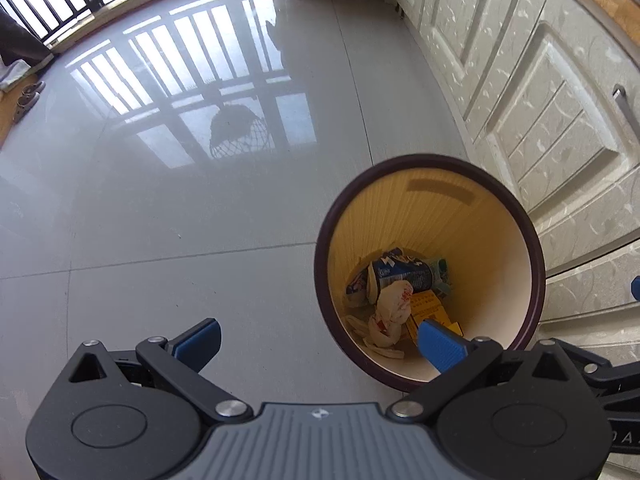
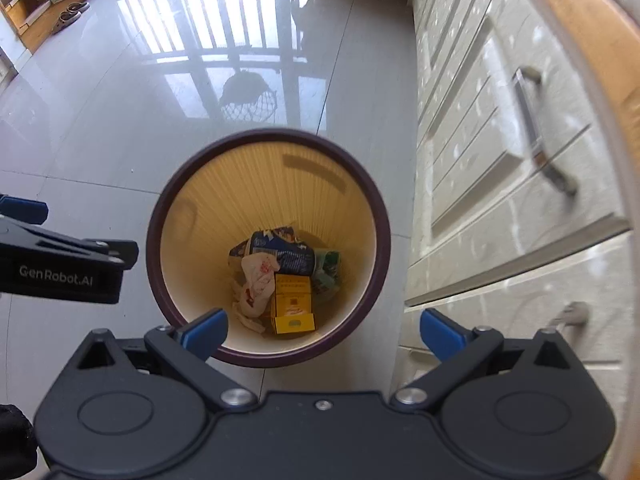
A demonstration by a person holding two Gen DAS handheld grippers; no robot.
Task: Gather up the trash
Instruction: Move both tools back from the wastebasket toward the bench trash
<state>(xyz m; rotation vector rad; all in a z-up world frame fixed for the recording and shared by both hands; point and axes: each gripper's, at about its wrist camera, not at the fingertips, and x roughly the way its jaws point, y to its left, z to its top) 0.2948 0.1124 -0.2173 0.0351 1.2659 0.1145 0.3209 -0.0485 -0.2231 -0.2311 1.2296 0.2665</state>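
Standing on floor beside cabinets: one bin, open top, under both grippers. Right gripper nearer, over rim; left gripper off to side. Both jaws wide apart, empty. Trash in bin bottom: one blue bag, one white wrapper, one yellow box, one green wrapper.

A round waste bin with a dark maroon rim and ribbed cream interior stands upright on a grey tiled floor, holding a yellow carton, a crumpled white wrapper and a blue packet at its bottom.
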